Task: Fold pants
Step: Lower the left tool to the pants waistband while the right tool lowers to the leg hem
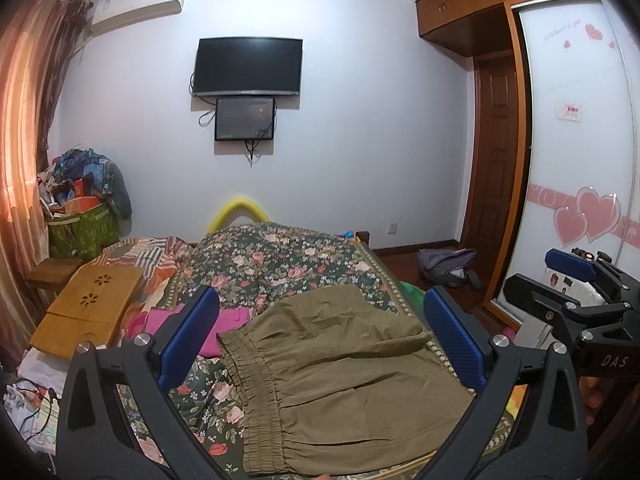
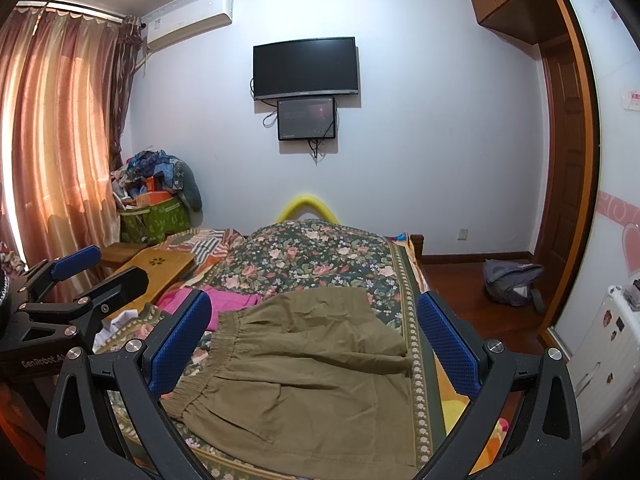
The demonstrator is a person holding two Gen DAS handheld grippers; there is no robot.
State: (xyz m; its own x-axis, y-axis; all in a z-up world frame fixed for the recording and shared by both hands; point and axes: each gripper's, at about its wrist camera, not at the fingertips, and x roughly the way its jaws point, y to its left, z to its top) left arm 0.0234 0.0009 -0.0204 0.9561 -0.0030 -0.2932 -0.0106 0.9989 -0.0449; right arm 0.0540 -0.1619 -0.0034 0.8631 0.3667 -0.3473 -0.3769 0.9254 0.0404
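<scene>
pants: olive pants (image 1: pixel 336 376) lay on the near end of the bed, already doubled over, elastic waistband (image 1: pixel 256 396) to the left, top layer's free edge sagging toward the right.
left gripper: I had the left gripper (image 1: pixel 320 340) wide open, holding nothing, hovering above the pants; its blue pads framed the cloth on both sides.
right gripper: the right gripper (image 2: pixel 316 344) was likewise fully spread, empty, above the same garment.
handling: I judged the fabric light, soft and limp, not slippery; it would drape and drag rather than hold shape. The gathered waistband looked thicker, so the better bite.
grip plan: I'd have pinched the waistband near corner with one claw and the far corner with the other, catching both layers, then carried them over to the right. Risk: grabbing only the top layer.
surface: floral bedspread (image 1: pixel 280 260), soft and uneven, with a mound of bedding at the far end; a pink garment (image 1: pixel 228 328) lay just left of the pants, touching or nearly.
room: wooden lap tray (image 1: pixel 88 308) far left on the bed, TV (image 1: pixel 248 66) on the far wall, curtains (image 2: pixel 60 152) left, wardrobe (image 1: pixel 580 140) right, grey bag (image 2: pixel 512 282) on the floor.
</scene>
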